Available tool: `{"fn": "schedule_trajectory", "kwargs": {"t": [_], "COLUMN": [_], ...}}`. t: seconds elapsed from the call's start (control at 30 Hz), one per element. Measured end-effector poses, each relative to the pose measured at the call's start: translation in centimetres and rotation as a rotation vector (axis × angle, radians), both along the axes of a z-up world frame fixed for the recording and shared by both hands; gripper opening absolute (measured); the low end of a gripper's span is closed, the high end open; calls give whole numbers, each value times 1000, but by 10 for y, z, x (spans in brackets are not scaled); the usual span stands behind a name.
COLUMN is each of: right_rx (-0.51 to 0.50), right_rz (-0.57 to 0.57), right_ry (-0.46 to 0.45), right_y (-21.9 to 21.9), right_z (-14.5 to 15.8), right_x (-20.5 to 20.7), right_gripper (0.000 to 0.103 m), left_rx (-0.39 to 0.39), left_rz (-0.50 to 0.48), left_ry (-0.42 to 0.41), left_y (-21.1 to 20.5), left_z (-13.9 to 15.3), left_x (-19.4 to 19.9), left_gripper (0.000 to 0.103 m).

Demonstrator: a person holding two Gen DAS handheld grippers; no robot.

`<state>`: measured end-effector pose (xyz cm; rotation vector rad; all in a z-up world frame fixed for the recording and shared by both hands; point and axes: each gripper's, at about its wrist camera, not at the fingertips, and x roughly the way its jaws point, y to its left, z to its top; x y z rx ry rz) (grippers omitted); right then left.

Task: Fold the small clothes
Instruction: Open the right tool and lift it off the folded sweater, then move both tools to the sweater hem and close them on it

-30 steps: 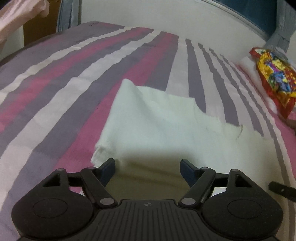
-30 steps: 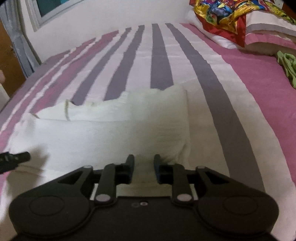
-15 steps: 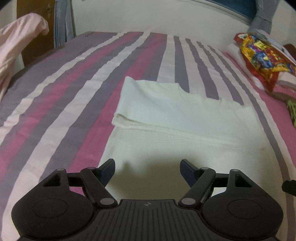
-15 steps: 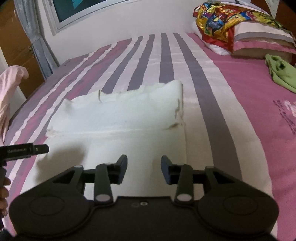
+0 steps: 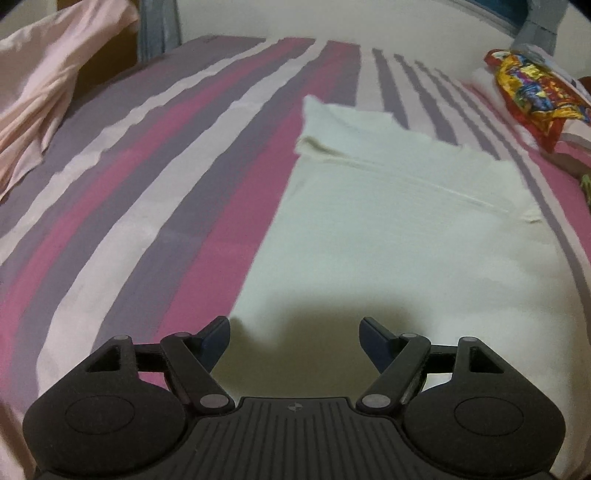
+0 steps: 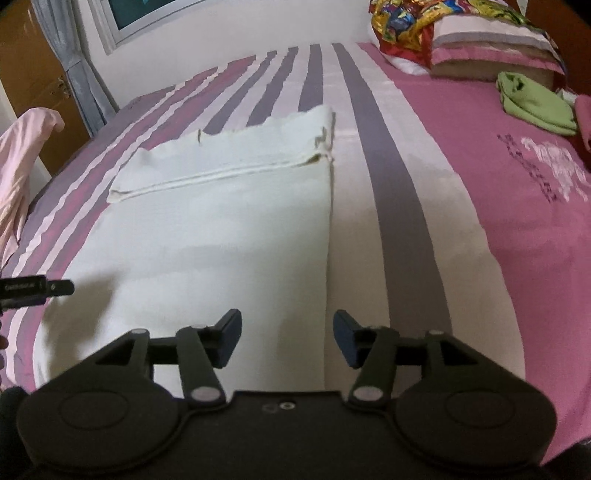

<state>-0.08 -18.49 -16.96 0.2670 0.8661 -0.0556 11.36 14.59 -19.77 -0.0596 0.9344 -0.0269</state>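
Note:
A white cloth [image 5: 388,229] [image 6: 221,221] lies flat on the striped bed [image 5: 155,192] [image 6: 424,221], its far end folded over into a thick band [image 6: 236,151] [image 5: 369,144]. My left gripper [image 5: 293,334] hangs open above the cloth's near left corner, with nothing between its fingers. My right gripper [image 6: 287,338] hovers over the cloth's near right edge; its jaws are opening and nothing is between them. The tip of the left gripper [image 6: 55,288] shows at the left edge of the right wrist view.
A pink garment [image 5: 48,85] [image 6: 22,155] hangs at the left of the bed. A colourful cloth on pillows [image 5: 532,92] [image 6: 413,22] lies at the far right. A green garment [image 6: 532,103] and a dark pink one [image 6: 583,118] lie on the bed's right side.
Both grippers have drawn back from the folded band toward the cloth's near end. The right gripper's jaws have spread apart; the left's stayed wide. The fold lies where it was laid.

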Motion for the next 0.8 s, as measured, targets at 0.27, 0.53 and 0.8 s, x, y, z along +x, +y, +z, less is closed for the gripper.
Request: {"fn": "schedule_trajectory", "kwargs": {"t": [0.27,0.53,0.8], "right_rx": [30,43,68], "right_rz": [2,19,17], "right_ry": [47,101,156], "right_y": [-1,10,10], "right_z": [-16,-32,-44], "right_x": [-22,-35,-47], "right_gripper": [55,55,54], "left_rx": [-17,-53,-154], "left_rz": [36,65,77], "left_ry": [14,42,93], "left_y": [26,46,66], "left_z": [-11,-20,-38], "left_x": [-28,-47,-71], "left_gripper": [77,77,76]}}
